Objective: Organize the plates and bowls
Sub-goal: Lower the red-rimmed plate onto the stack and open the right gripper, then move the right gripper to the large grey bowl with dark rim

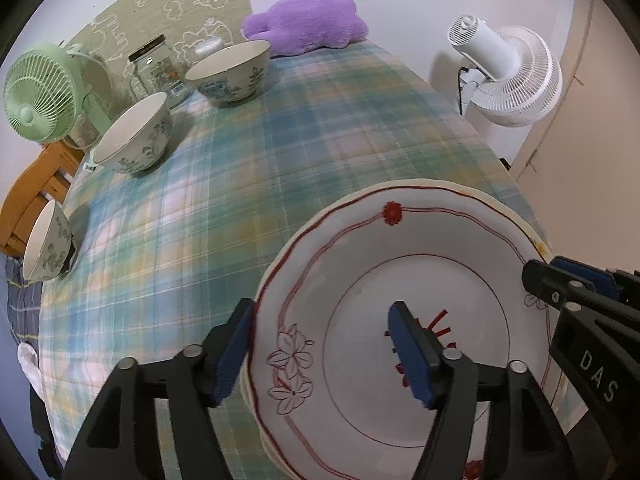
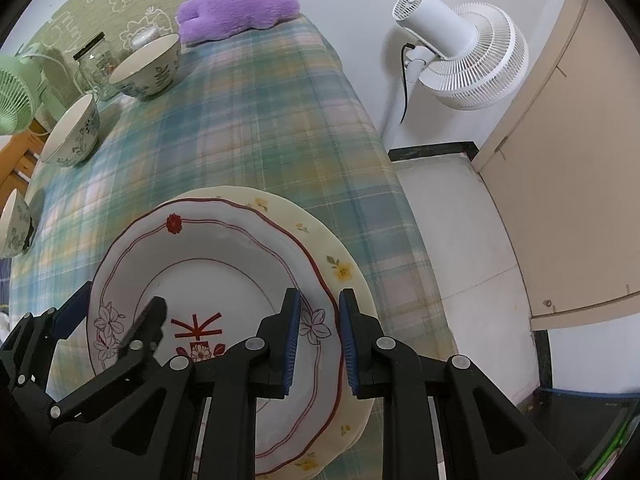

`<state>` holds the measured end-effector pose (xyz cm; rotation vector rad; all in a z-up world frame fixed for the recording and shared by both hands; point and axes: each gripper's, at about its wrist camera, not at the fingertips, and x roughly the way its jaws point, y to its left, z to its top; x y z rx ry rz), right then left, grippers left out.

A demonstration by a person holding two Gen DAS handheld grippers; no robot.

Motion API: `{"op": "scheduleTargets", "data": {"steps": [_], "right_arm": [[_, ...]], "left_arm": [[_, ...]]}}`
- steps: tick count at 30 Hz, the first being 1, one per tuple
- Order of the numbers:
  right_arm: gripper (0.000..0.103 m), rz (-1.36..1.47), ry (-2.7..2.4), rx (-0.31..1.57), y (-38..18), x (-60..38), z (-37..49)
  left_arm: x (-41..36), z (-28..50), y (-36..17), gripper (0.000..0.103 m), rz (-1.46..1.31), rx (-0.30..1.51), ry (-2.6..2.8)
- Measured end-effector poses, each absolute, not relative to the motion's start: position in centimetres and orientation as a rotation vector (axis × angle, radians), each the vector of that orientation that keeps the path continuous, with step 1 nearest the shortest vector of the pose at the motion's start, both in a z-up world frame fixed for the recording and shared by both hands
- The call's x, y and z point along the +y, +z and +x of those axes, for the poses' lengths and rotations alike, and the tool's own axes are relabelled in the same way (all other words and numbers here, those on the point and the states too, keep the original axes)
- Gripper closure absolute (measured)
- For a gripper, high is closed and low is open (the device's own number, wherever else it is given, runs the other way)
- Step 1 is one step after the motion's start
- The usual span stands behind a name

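On the bed [image 1: 280,152], spread with a blue-green plaid cover, a white plate with red line work [image 1: 360,272] sits on top of a cream plate with yellow flowers [image 2: 344,268], near the bed's right edge. The left gripper [image 1: 324,354] stands wide: one blue pad hangs just outside the red-lined plate's left rim, the other over the plate's middle, neither pressing on it. The right gripper [image 2: 319,344] is narrow, its two pads closed on the right rims of the stacked plates, which run up between them.

Three patterned bowls stand well apart from the plates along the bed's left side: one tipped at the near left [image 1: 46,244], one in the middle [image 1: 134,136], and the largest bowl at the far end [image 1: 230,72], just beside a glass jar [image 1: 158,70]. A green fan [image 1: 38,94] stands left of them, a purple plush cushion [image 1: 308,26] lies at the head of the bed, and a white fan [image 2: 460,52] stands off to the right
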<state>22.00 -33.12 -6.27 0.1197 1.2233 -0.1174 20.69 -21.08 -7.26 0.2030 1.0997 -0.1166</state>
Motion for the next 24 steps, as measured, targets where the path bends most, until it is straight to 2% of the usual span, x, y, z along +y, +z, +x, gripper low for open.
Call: {"op": "scheduleTargets", "data": {"steps": [4,7,9,11,13,14,24], "right_arm": [[0.080,0.123,-0.126,1.215,-6.0,-33.1,21.8],[0.079,0.126,-0.105,1.202,-5.4,-32.8,21.5],[0.077,0.116,-0.094,1.188,-4.7,-32.2,21.2],[0.064,0.113,-0.084,1.169,-3.9,-31.5,20.6],[0.042,0.118,-0.084,1.143,-3.1,-30.9,20.0],[0.040,0.113,-0.088,1.124,-2.6,-30.5,19.6],[0.038,0.098,-0.061,1.026,1.9,-27.2,17.3]], "left_arm": [[-20.5,20.6,-7.0,0.026,0.155,1.113,-0.155],[-19.8,20.3,-6.6,0.016,0.119,1.125,-0.153],[-19.2,19.8,-6.0,0.014,0.107,1.116,-0.149],[-18.7,19.3,-5.4,0.012,0.087,1.109,-0.155],[-18.1,18.7,-4.6,0.011,0.069,1.092,-0.162],[-17.8,18.4,-4.1,0.010,0.064,1.080,-0.168],[-15.0,15.8,1.0,0.009,0.024,0.970,-0.162]]}}
